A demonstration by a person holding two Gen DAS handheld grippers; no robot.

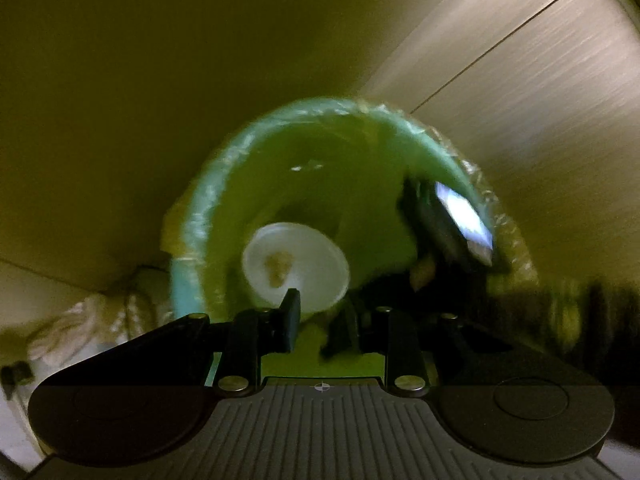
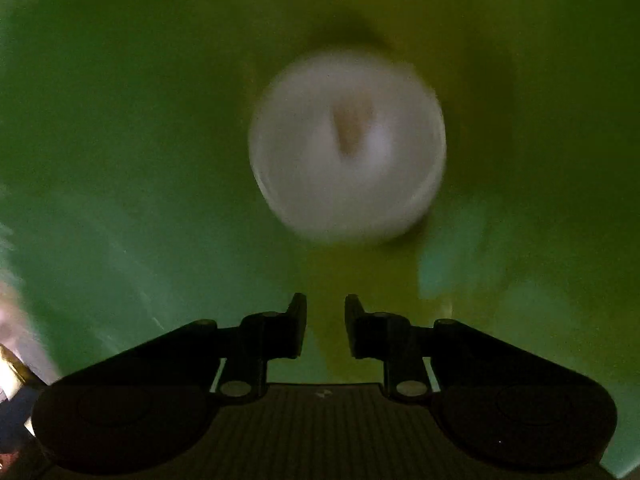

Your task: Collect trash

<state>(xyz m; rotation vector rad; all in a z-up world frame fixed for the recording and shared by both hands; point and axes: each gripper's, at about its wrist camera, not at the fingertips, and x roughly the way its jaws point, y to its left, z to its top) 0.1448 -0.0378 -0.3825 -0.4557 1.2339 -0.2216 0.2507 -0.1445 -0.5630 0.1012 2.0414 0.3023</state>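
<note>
A green bin (image 1: 320, 152) with a clear liner over its teal rim (image 1: 188, 240) fills the left wrist view. Inside it lies a white cup (image 1: 296, 264), mouth up, with a brown scrap in it. My left gripper (image 1: 318, 314) hovers at the bin's near edge, its jaws apart and only green showing between them. The black body of the right tool (image 1: 440, 232), with a lit screen, leans in over the right rim. In the right wrist view the blurred white cup (image 2: 346, 148) lies well below my right gripper (image 2: 325, 308), which is open and holds nothing.
A wood-grain cabinet panel (image 1: 520, 80) stands to the bin's right and a plain beige wall (image 1: 120, 80) behind it. Crumpled white material (image 1: 80, 328) lies on the floor to the bin's left. The bin's green walls (image 2: 100, 120) surround the right gripper.
</note>
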